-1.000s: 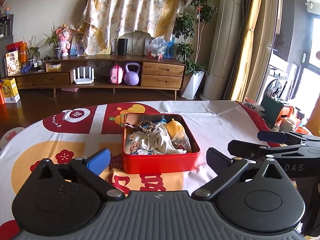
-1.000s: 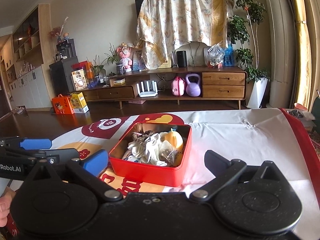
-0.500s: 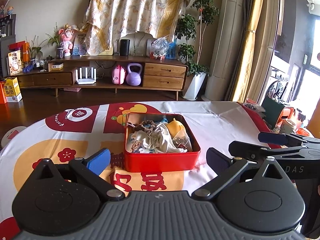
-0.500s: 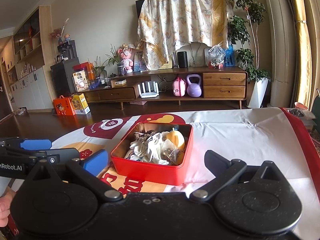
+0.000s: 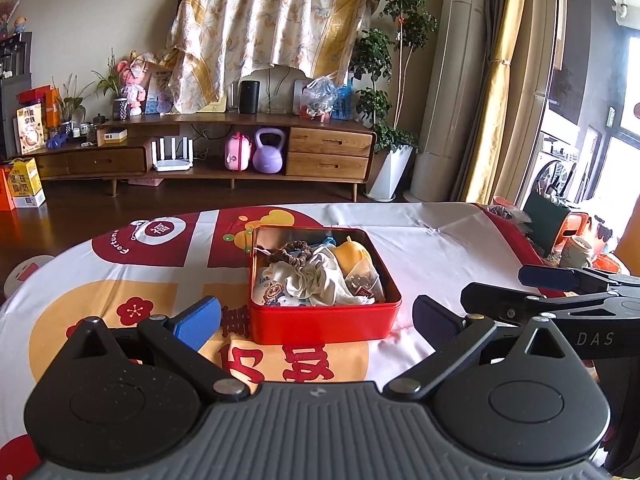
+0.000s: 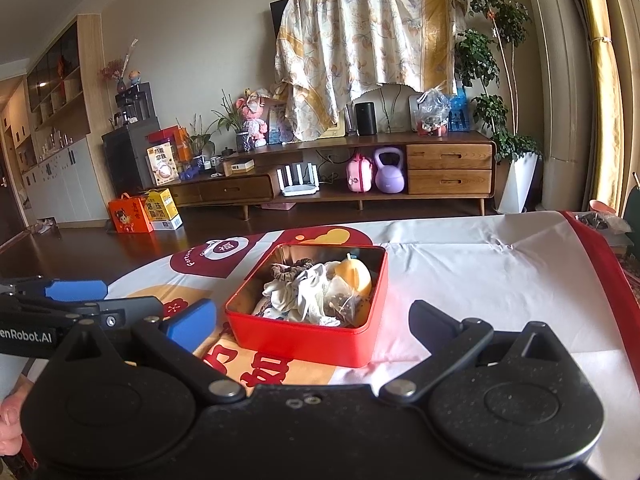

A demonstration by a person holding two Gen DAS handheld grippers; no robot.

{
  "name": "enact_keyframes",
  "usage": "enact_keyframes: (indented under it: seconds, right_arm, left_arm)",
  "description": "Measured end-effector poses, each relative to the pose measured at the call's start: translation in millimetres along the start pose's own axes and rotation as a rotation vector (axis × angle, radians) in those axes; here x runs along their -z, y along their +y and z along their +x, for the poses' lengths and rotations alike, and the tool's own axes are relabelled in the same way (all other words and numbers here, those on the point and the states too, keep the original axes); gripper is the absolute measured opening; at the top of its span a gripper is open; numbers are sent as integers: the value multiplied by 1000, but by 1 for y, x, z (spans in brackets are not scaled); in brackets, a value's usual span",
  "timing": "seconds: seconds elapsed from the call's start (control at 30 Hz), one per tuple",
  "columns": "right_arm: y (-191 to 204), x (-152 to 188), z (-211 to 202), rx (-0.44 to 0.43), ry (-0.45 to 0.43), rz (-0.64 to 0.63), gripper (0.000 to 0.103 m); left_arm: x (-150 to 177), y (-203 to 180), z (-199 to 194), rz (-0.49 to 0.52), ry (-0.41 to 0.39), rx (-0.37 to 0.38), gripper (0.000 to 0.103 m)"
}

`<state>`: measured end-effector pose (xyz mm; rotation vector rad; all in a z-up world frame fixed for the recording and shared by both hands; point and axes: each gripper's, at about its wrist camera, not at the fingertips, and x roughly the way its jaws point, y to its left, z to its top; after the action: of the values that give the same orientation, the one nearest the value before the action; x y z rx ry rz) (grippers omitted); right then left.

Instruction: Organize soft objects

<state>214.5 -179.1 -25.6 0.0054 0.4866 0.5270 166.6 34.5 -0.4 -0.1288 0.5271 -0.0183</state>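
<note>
Left wrist view showed the left gripper (image 5: 316,318) hanging low over the printed tablecloth (image 5: 432,240), its two blue-padded fingers spread wide and empty. One red tin (image 5: 320,322) sat straight ahead, near the fingertips and centred in the gap between them, which I judge was the reason for the spread: the hold looked like a pause squarely in front of the container. Inside the tin lay a heap of soft things: one brown scrunchie (image 5: 289,251) at the back left, one rounded yellow item (image 5: 352,254) at the back right, white printed cloth (image 5: 304,284) bunched across the middle, and what looked like one mesh sachet (image 5: 362,280) against the right wall. How many separate cloth pieces made up the bunch could not be told. At the right edge the right gripper (image 5: 516,286) stood beside the tin, apart from it.

Right wrist view showed the right gripper (image 6: 312,322) likewise parted and holding nothing, with the same red tin (image 6: 308,340) just ahead and slightly left of centre. The tablecloth (image 6: 480,264) around the tin carried no loose soft item, so I judge the gathering was largely done. Counted here: one tin, one scrunchie (image 6: 286,270), one yellow item (image 6: 356,276), one sachet (image 6: 344,304), one cloth (image 6: 304,292) bunch. The left gripper (image 6: 96,298) reached in from the left edge, its fingers apart, clear of the tin, with part of a hand (image 6: 10,420) below it.
</note>
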Motion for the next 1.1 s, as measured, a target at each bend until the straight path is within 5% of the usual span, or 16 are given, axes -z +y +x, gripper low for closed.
enact_keyframes:
  seconds: [1.1]
  right_arm:
    - [1,1,-1,-3,-2,5,103]
  left_arm:
    - [4,1,-1,4,-3,-10,103]
